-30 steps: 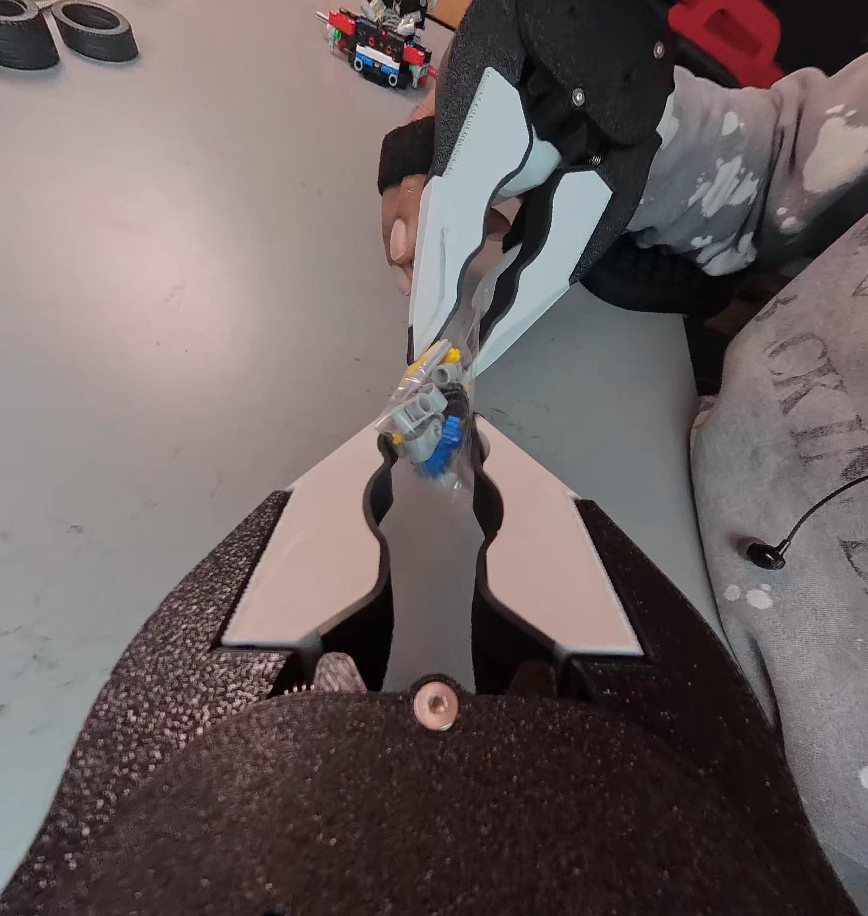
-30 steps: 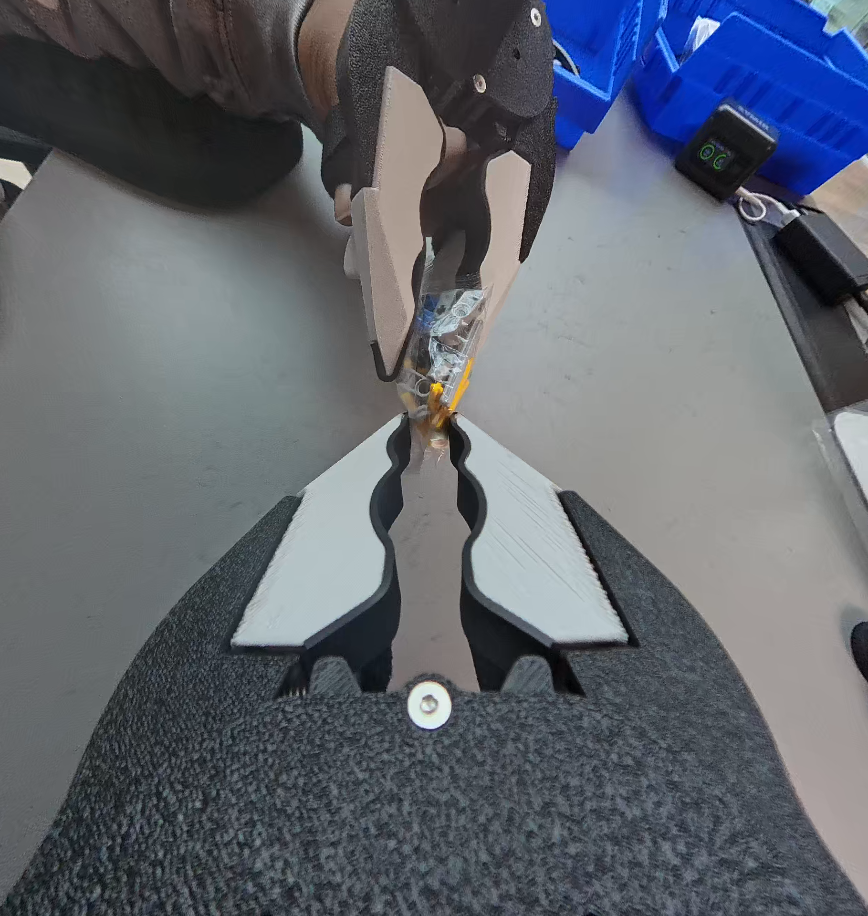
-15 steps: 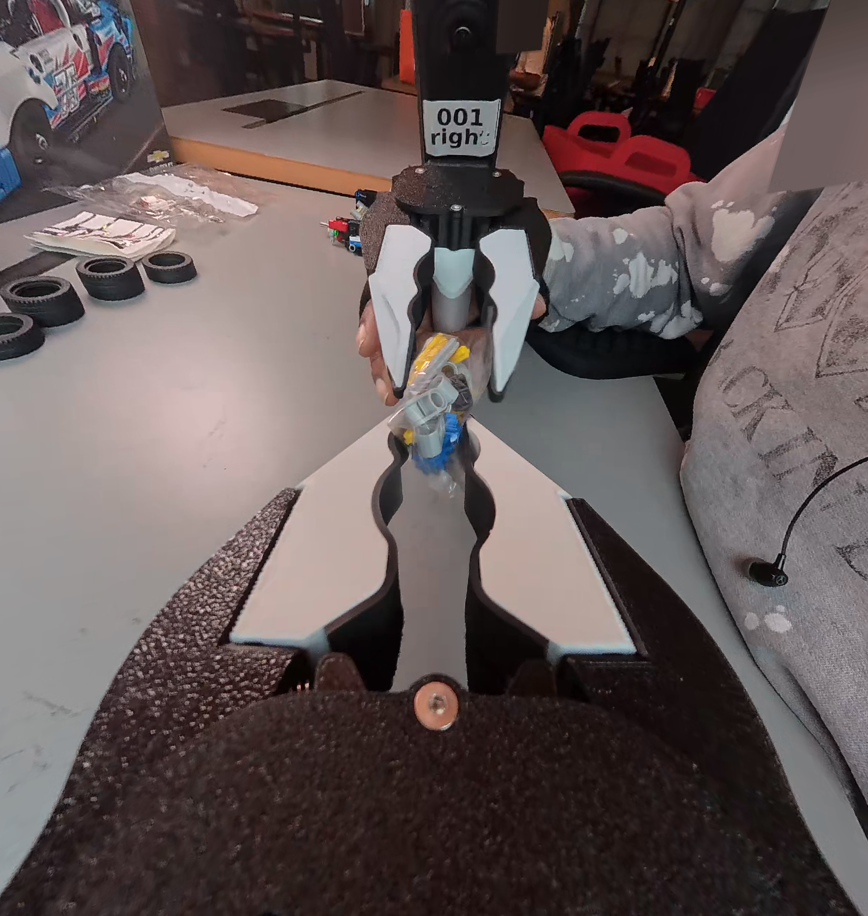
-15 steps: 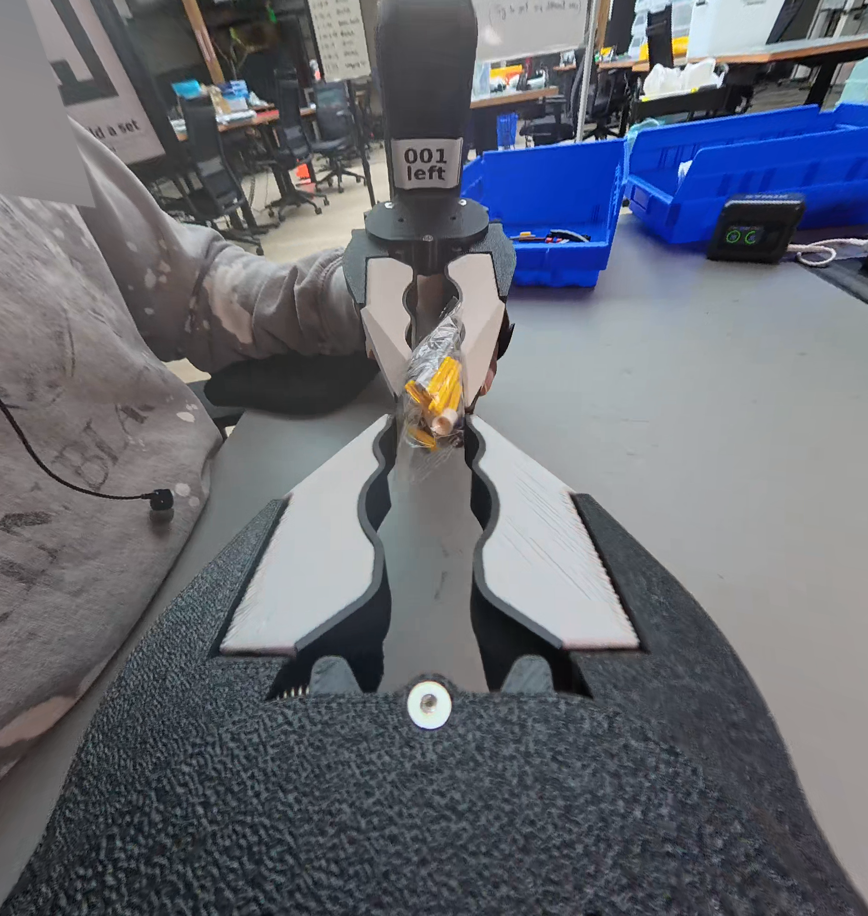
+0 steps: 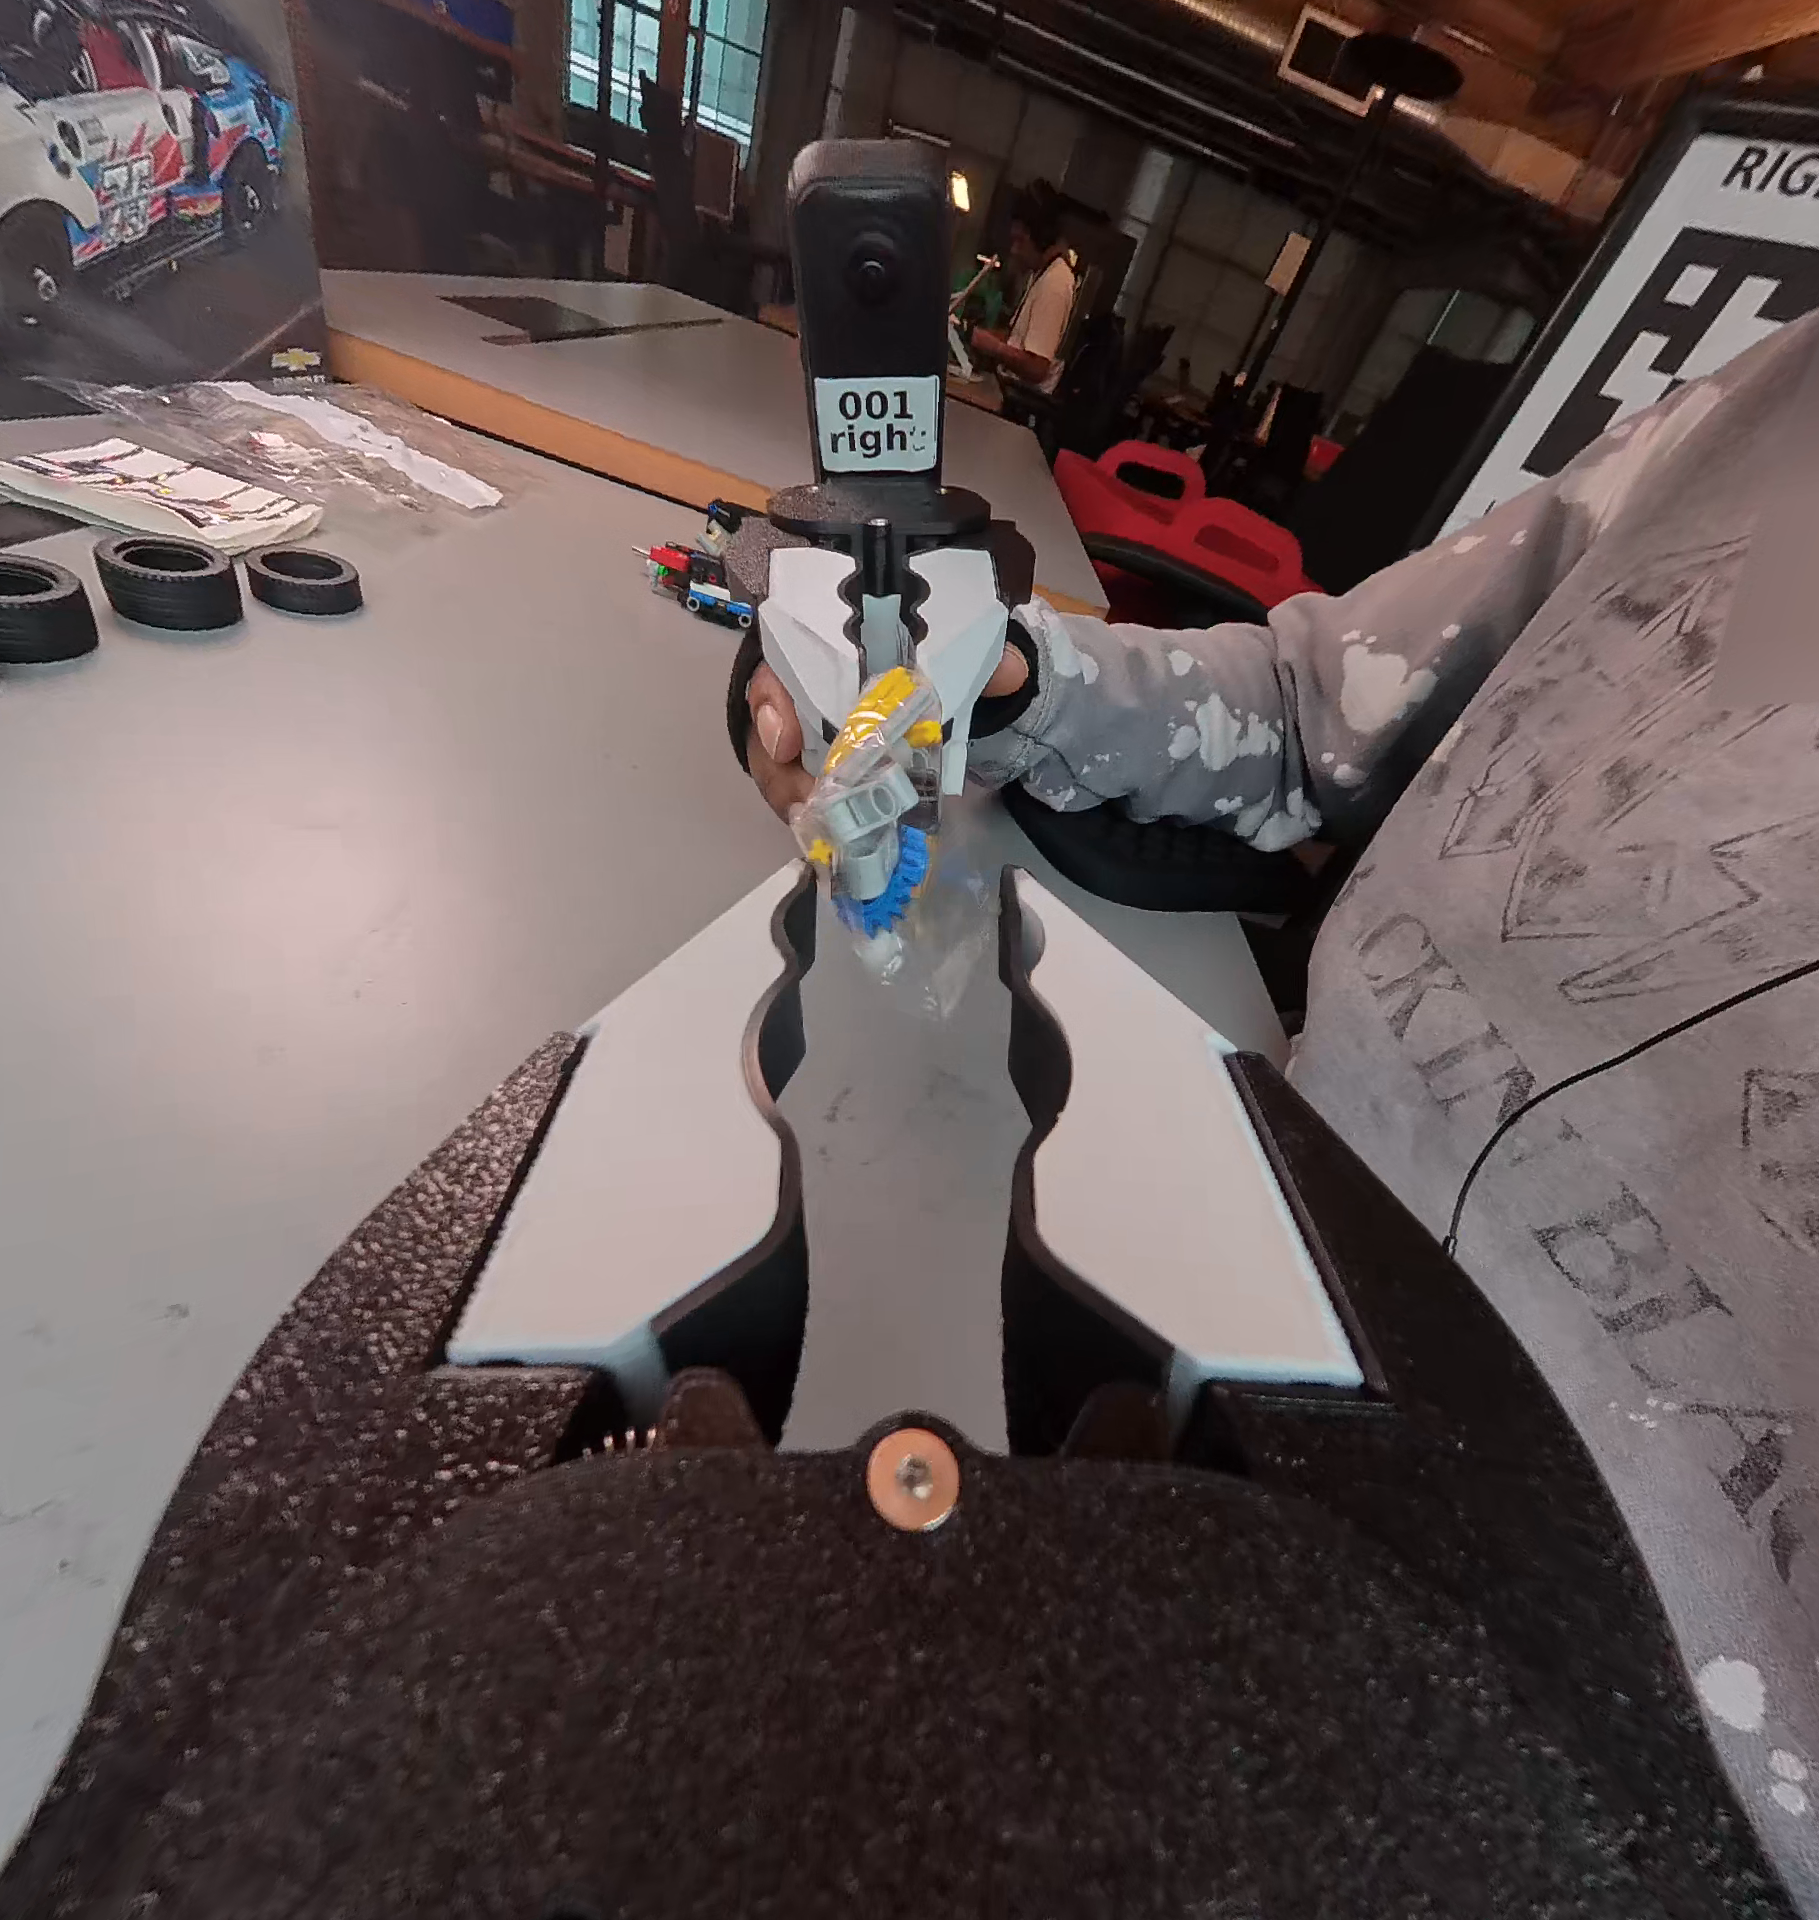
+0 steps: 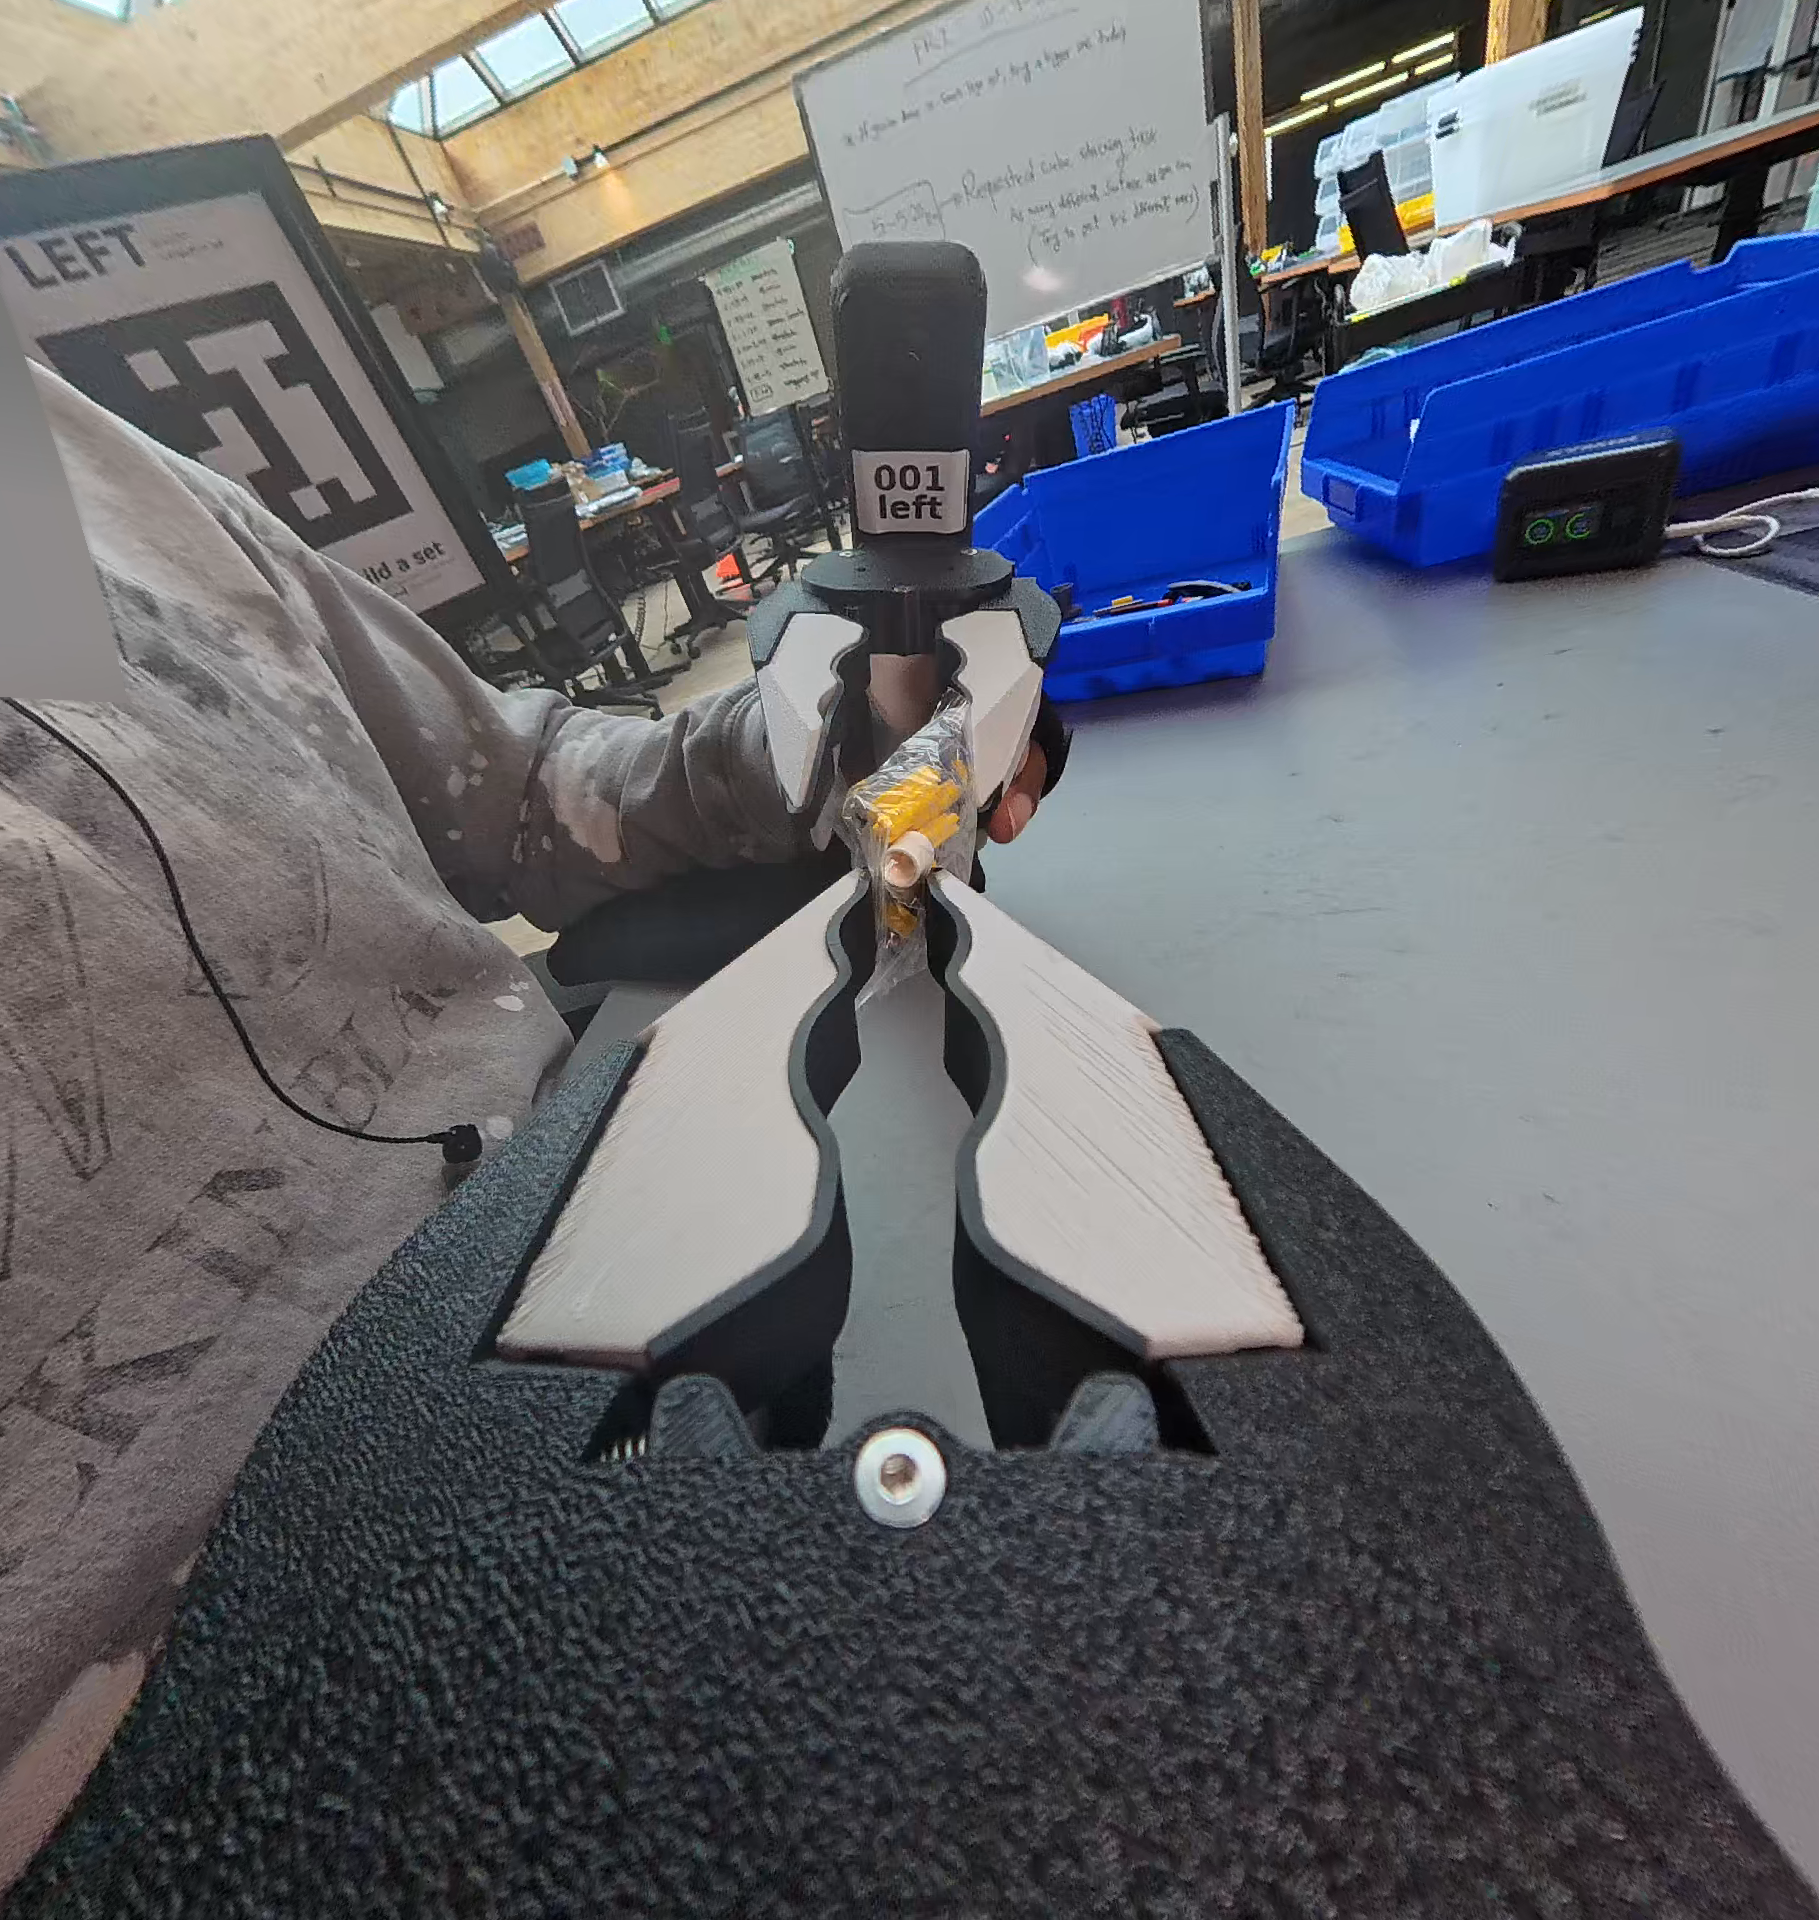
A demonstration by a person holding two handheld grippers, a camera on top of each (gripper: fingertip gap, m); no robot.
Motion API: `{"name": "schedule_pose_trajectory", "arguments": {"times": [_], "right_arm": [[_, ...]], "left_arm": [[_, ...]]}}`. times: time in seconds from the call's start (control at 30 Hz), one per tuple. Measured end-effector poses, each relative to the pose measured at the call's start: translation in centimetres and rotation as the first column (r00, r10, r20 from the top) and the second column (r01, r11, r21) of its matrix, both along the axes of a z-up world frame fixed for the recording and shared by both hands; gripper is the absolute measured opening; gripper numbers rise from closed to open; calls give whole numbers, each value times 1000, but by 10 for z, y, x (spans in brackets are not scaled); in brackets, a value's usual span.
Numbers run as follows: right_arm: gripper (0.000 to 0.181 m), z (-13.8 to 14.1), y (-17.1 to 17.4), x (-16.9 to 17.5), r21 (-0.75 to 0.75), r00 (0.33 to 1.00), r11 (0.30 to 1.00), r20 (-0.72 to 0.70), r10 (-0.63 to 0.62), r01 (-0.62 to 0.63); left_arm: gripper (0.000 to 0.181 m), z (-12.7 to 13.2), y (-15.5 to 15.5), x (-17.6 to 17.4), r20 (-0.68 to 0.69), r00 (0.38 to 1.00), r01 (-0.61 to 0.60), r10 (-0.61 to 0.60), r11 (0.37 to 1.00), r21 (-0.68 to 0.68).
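Note:
A small clear bag of brick parts (image 5: 869,831), with yellow, grey and blue pieces, hangs in the air between the two grippers, which face each other above the grey table (image 5: 313,883). My right gripper (image 6: 902,883) is shut on one end of the bag (image 6: 910,810). It also shows in the left wrist view (image 5: 889,769), held in a hand. My left gripper (image 5: 905,883) is open, its tips on either side of the bag's other end without pinching it. It also shows in the right wrist view (image 6: 900,805), with its fingers spread wide.
Black toy tyres (image 5: 167,582), printed sheets (image 5: 146,499) and a small brick assembly (image 5: 702,587) lie at the far left of the table. Blue bins (image 6: 1154,582) and a black device (image 6: 1585,514) stand at the far right. The person's grey sweatshirt (image 5: 1611,1039) is close by. Tip to tip, the grippers are about 4 centimetres apart.
Both grippers have tilted up from looking down at the table to level, carrying the bag higher. The left jaws have widened a little and let go of the bag; the right stays shut on it.

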State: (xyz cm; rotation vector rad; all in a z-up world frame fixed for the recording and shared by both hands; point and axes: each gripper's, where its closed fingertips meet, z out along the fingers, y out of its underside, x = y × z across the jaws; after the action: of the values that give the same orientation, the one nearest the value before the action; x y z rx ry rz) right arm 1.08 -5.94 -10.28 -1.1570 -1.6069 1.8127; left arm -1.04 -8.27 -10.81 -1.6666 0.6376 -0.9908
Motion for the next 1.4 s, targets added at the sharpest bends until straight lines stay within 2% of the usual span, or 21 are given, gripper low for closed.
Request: {"name": "schedule_pose_trajectory", "arguments": {"times": [0.17, 0.27, 0.43, 0.5, 0.57, 0.63, 0.7, 0.77, 0.87, 0.9, 1.1, 1.2, 1.23, 1.3, 1.37, 1.4], "right_arm": [[8, -2, -6, 0, -34, 1000, 999, 12, 27, -27], [8, 2, -8, 1, -86, 998, 995, 12, 55, -54], [7, 1, -7, 1, -131, 998, 989, 21, 66, -62], [7, 3, -1, 1, -147, 999, 988, 18, 48, -45], [7, 8, 5, 1, -184, 999, 982, 11, 30, -27], [7, 16, 8, 0, -241, 1000, 970, -7, 23, -24], [8, 22, 5, -1, -286, 999, 958, -21, 31, -36], [8, 18, -4, -3, -278, 999, 959, -6, 51, -51], [7, 6, -14, -5, -192, 998, 980, 25, 65, -59], [7, 4, -14, -5, -174, 998, 983, 31, 61, -55], [7, 4, -17, -1, -89, 997, 993, -8, 74, -75], [7, 6, -14, 0, -99, 998, 993, -10, 66, -67], [7, 7, -11, 0, -107, 999, 993, -13, 50, -51], [6, 9, -3, -1, -130, 1000, 991, -15, 25, -26], [6, 14, 3, -3, -174, 1000, 985, -23, -3, -1], [7, 16, 3, -3, -195, 1000, 981, -30, -3, -3]], "left_arm": [[34, -1, 1, 1, -31, 999, -16, 17, 1000, 21], [21, 4, 0, 0, -25, 1000, -15, 16, 999, 43], [21, 5, 0, -1, 23, 1000, -4, 4, 1000, -1], [32, 12, -3, -3, 70, 997, 11, -11, 1000, 1], [54, 19, -5, -6, 96, 995, 16, -18, 1000, 24], [71, 16, -3, -5, 26, 999, -20, 18, 997, 72], [77, 9, 2, -1, -55, 996, -57, 63, 992, 113], [70, 10, 7, 2, -63, 994, -86, 95, 988, 129], [29, 17, 3, 2, -21, 998, -54, 57, 992, 117], [25, 15, 2, 1, -23, 999, -40, 43, 995, 93], [21, 13, -4, 5, -12, 1000, 6, -5, 999, 50], [21, 17, -6, 3, 36, 999, 15, -16, 999, 43], [30, 22, -7, 1, 66, 998, 13, -16, 999, 49], [66, 31, -10, -2, 123, 992, 22, -29, 998, 60], [91, 30, -11, 0, 83, 996, 18, -25, 996, 84], [94, 23, -8, 2, 19, 1000, -5, 3, 995, 99]]}}
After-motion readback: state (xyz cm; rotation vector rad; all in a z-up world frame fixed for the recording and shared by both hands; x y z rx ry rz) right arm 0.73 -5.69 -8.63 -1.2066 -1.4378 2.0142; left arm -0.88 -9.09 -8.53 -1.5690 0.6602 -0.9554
